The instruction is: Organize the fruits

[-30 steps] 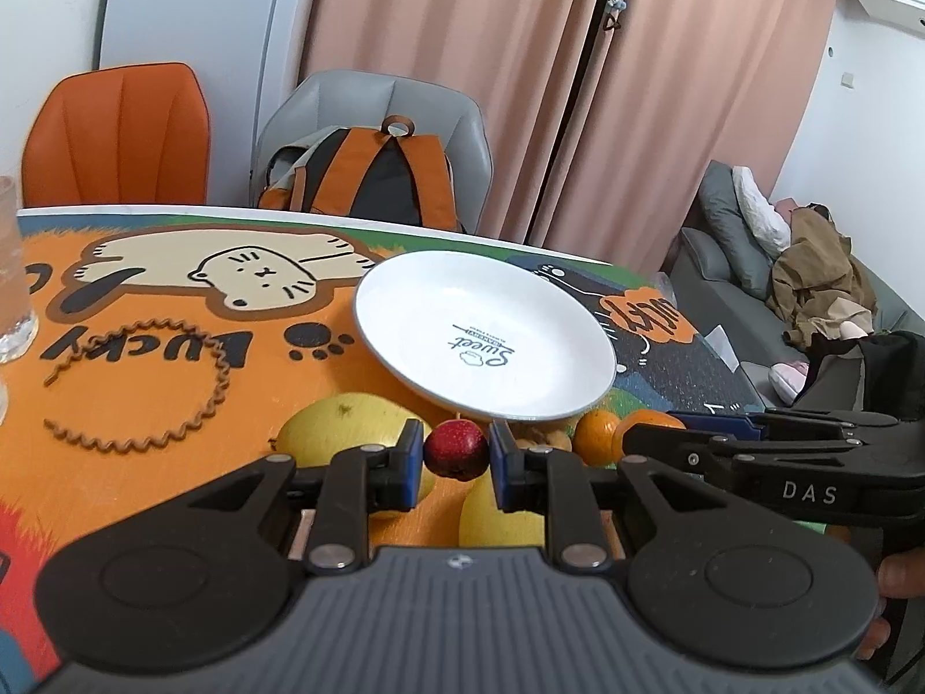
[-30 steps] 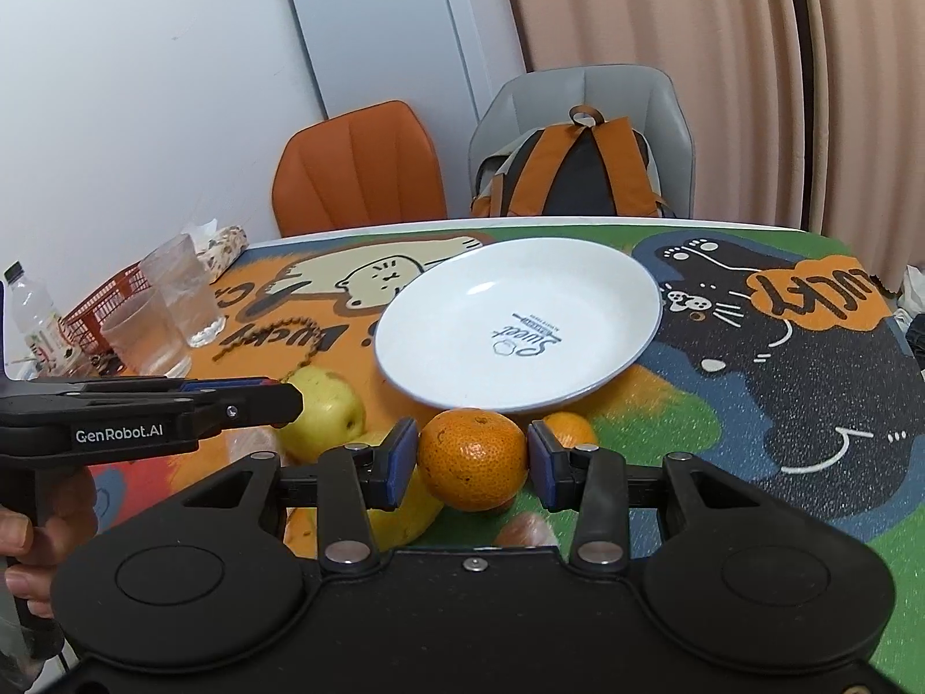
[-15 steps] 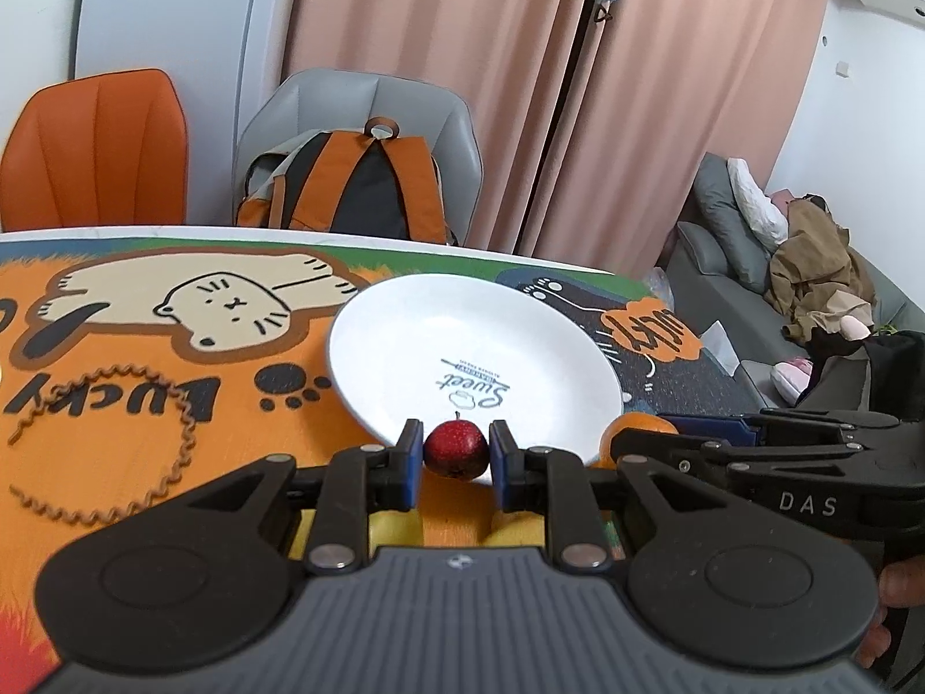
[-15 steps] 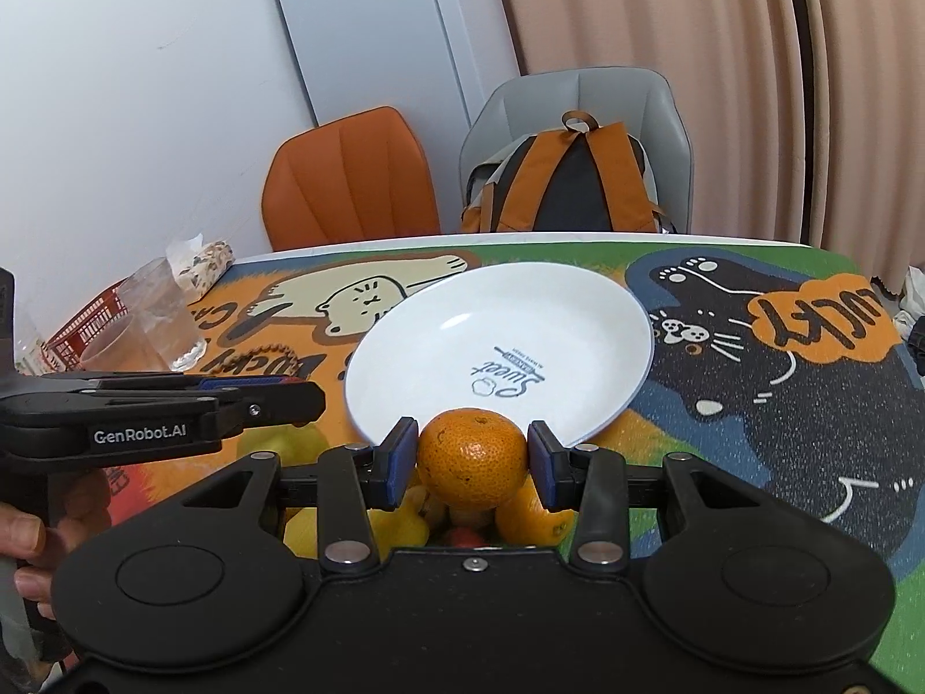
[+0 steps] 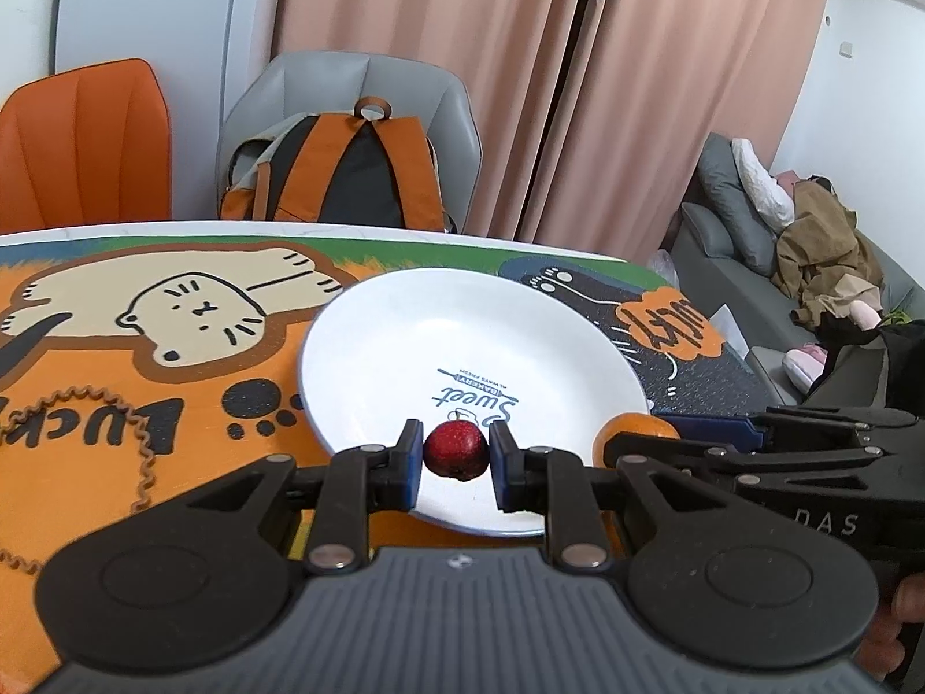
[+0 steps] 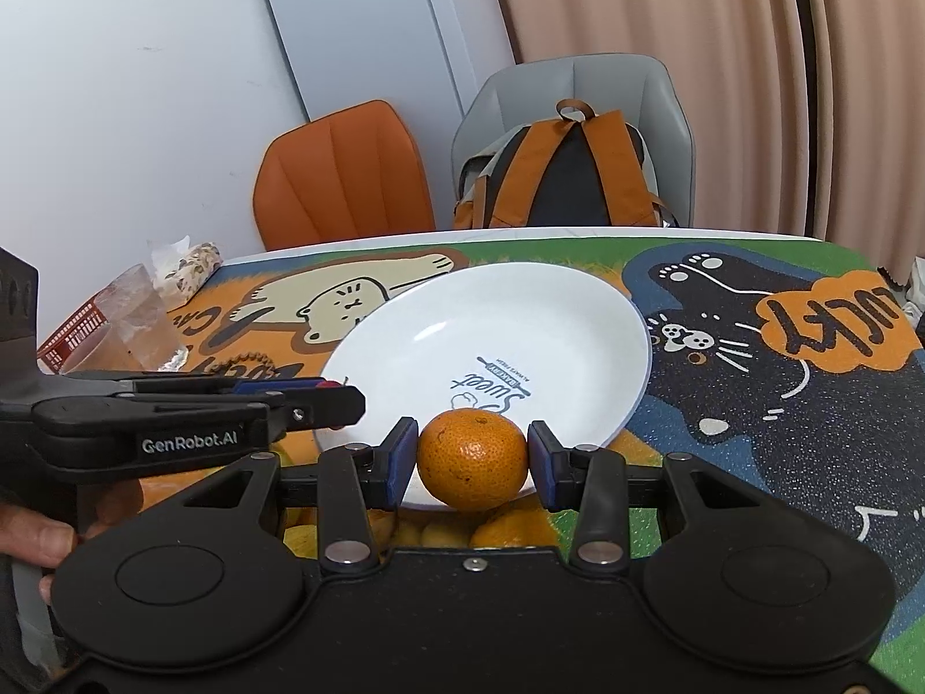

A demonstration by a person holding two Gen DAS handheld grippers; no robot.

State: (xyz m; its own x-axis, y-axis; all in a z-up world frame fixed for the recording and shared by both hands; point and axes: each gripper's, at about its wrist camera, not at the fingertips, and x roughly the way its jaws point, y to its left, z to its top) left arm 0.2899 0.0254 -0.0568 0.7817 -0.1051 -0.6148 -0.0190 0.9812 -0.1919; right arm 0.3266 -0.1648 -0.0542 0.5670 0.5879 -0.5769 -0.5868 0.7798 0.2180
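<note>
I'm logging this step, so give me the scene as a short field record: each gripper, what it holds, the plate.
left gripper: jaws shut on the small red fruit, above the plate's near rim
right gripper: jaws shut on the orange, at the plate's near edge
plate: white, printed "Sweet", nothing lying in it
table: cartoon cat mat; more yellow and orange fruit below the right gripper

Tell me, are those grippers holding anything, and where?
Left gripper pinches a small red fruit by its sides; right gripper clamps a mandarin orange across its middle.
</note>
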